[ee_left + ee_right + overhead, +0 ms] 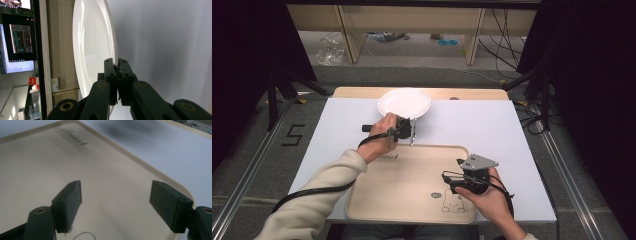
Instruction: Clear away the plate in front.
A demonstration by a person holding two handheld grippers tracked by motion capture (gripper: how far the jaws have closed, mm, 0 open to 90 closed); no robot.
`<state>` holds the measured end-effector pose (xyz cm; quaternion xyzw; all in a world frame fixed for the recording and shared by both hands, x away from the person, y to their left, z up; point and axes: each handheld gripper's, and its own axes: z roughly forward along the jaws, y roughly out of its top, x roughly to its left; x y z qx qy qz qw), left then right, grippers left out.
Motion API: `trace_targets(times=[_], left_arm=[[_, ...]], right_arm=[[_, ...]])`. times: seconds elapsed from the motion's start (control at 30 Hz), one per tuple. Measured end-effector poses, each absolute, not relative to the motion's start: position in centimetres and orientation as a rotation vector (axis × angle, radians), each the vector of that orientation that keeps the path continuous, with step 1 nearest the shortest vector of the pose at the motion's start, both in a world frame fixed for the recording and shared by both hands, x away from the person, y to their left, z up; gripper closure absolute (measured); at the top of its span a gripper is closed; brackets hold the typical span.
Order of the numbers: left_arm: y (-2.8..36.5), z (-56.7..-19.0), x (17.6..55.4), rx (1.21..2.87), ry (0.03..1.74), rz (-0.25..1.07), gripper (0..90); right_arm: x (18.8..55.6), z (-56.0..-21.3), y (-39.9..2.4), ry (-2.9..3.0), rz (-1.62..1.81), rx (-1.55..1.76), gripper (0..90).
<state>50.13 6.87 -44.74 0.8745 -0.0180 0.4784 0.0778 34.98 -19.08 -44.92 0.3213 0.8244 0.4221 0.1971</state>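
Observation:
A white round plate (404, 102) is at the far middle of the table, and my left gripper (411, 121) is shut on its near rim. In the left gripper view the black jaws (117, 66) pinch the thin edge of the plate (92, 45), which stands sideways because the hand is rolled. A beige tray (412, 190) with a rabbit drawing lies at the front of the table. Over its right part my right gripper (451, 180) stands open, pointing left. The right gripper view has the right gripper (116, 192) with nothing between its pads above the tray (50, 170).
A white sheet (482, 125) covers the wooden table top. Black stands and cables line both sides of the table, and the floor behind holds shelving legs and clutter.

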Motion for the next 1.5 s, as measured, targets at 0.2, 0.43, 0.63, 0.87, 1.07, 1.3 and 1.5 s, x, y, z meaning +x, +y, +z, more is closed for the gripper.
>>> trace_targets(times=[0.2,0.43,0.63,0.87,1.07,1.3,1.5], left_arm=[[7.2,-44.4,49.4,2.608,-0.059,1.442,87.3],[7.2,-43.9,48.8,2.593,-0.068,1.449,87.3],[7.2,-43.4,48.1,2.578,-0.078,1.451,87.3],[7.3,-43.1,47.4,2.576,-0.085,1.451,87.3],[7.4,-42.9,46.8,2.573,-0.096,1.458,87.3],[7.5,-42.8,46.2,2.566,-0.102,1.452,87.3],[7.6,-42.6,45.7,2.561,-0.118,1.461,87.3]], right_arm=[[35.0,-44.9,-19.1,2.299,1.185,0.9,25.4],[34.9,-44.8,-19.1,2.297,1.188,0.899,25.2],[35.0,-44.8,-19.2,2.292,1.187,0.89,25.1],[34.9,-44.8,-19.2,2.288,1.188,0.897,25.0],[35.0,-44.8,-19.2,2.288,1.187,0.898,25.0],[34.9,-44.8,-19.2,2.287,1.187,0.898,24.9],[34.9,-44.8,-19.2,2.286,1.186,0.899,24.9]])
